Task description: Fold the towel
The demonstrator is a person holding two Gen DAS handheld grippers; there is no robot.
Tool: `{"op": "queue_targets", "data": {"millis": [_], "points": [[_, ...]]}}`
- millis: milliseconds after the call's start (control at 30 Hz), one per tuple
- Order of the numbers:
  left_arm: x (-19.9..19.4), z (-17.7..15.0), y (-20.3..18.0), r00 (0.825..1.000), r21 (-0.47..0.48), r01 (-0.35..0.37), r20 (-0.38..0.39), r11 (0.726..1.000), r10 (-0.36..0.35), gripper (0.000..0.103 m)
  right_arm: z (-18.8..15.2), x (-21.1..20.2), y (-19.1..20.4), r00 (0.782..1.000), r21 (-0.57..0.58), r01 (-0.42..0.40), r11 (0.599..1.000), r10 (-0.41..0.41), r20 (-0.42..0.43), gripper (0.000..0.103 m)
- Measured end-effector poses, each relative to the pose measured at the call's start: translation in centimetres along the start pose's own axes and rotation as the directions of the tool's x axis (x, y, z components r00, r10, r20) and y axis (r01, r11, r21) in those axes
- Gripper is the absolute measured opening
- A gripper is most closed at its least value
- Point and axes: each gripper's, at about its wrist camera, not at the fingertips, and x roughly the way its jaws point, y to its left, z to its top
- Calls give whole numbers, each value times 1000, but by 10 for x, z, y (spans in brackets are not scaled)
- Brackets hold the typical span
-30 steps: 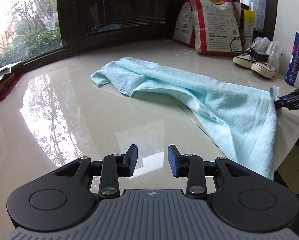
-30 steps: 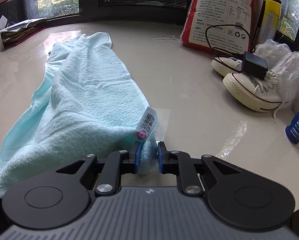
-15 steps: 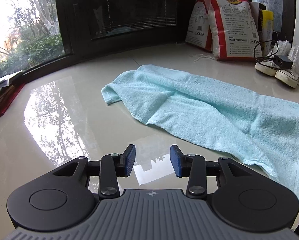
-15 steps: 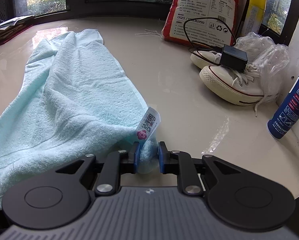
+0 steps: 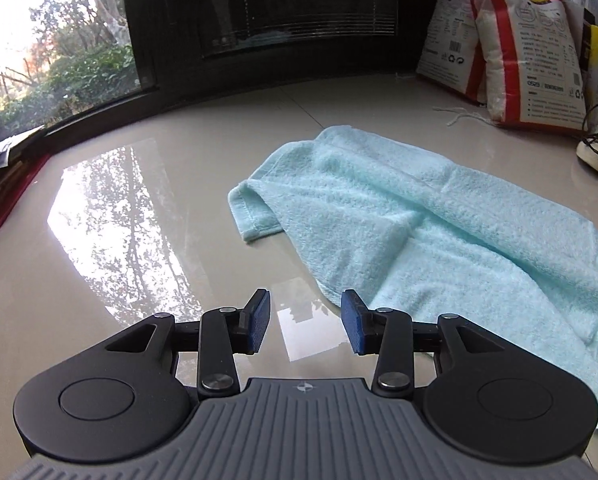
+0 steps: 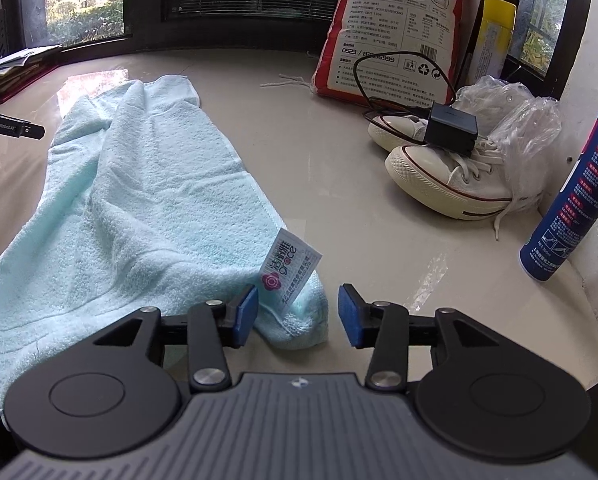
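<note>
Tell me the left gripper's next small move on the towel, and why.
Probably ease the left gripper forward to the light blue terry towel's far corner: its jaws are empty over the glossy table, while the right gripper is opening off the labelled corner.

The towel (image 6: 139, 208) lies lengthwise on the table (image 6: 319, 168) before me, its tagged corner between my right gripper (image 6: 297, 314) jaws. Shoes (image 6: 447, 178) sit right of it, a sack (image 6: 391, 28) behind them.

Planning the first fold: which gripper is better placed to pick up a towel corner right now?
Right. The right gripper, jaws opening, has the towel corner with the label between them; the left gripper faces bare tabletop.
</note>
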Motion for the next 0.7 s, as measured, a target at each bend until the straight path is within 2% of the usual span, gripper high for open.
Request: {"op": "queue_targets", "data": {"millis": [133, 367, 467, 700], "points": [[16, 8, 9, 999, 19, -35, 0, 999, 35, 43, 5, -5, 0, 1000, 6, -3, 1000, 3, 21, 47], [44, 20, 22, 999, 21, -28, -21, 999, 28, 42, 11, -6, 6, 999, 0, -13, 1000, 13, 29, 47], [55, 24, 28, 999, 8, -19, -31, 1000, 19, 35, 13, -7, 9, 999, -1, -16, 1000, 16, 32, 47], [76, 35, 41, 999, -39, 5, -34, 999, -7, 34, 14, -10, 12, 999, 0, -16, 1000, 16, 33, 47]]}}
